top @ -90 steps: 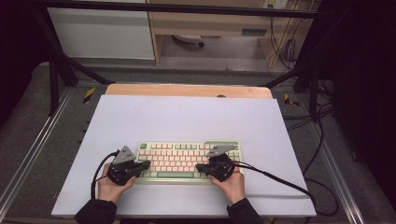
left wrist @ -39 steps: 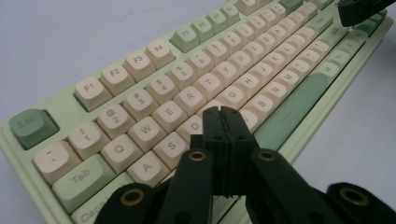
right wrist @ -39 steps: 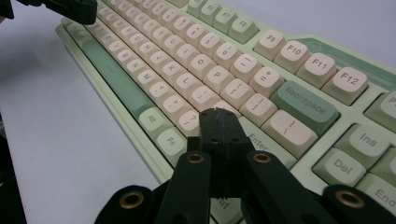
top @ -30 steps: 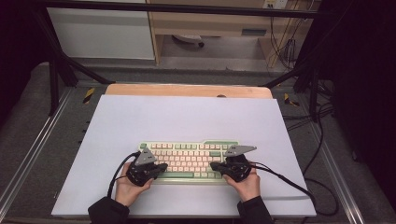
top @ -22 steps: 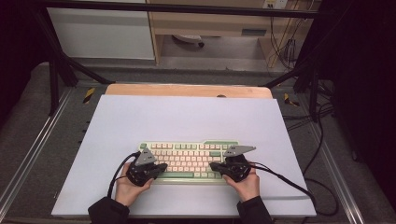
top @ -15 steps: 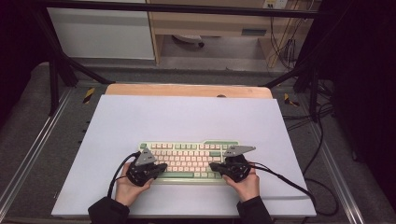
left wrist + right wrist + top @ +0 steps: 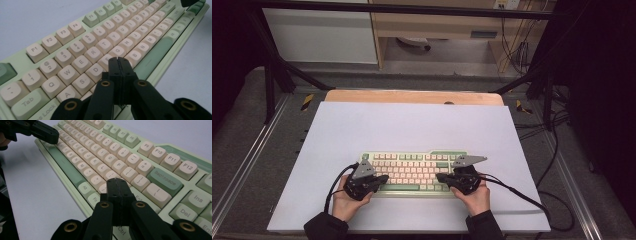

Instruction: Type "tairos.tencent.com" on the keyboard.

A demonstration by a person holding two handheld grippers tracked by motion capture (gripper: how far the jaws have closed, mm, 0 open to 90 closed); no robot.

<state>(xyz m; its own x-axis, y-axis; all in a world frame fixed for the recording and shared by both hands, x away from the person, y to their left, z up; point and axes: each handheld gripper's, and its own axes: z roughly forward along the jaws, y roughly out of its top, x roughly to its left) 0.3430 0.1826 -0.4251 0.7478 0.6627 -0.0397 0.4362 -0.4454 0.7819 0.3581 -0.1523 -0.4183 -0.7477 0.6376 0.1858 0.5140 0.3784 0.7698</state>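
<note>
Left gripper (image 7: 119,60) jaws pressed together, tip over the F/G keys. Keyboard (image 7: 412,171) sits near-centre on the worktop (image 7: 412,125). Right gripper (image 7: 117,181) also pressed together, empty, over the keys near Enter. Looks like key-pressing step; next I'd dip one tip straight onto a single keycap.

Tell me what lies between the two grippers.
In the high view, keyboard keys and its green space bar span the stretch between left gripper and right gripper.

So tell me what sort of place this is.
Probably a lab or recording bench: a white-topped table inside a black metal frame, loose cables by a wooden cabinet behind, and a green keyboard set out alone.
</note>
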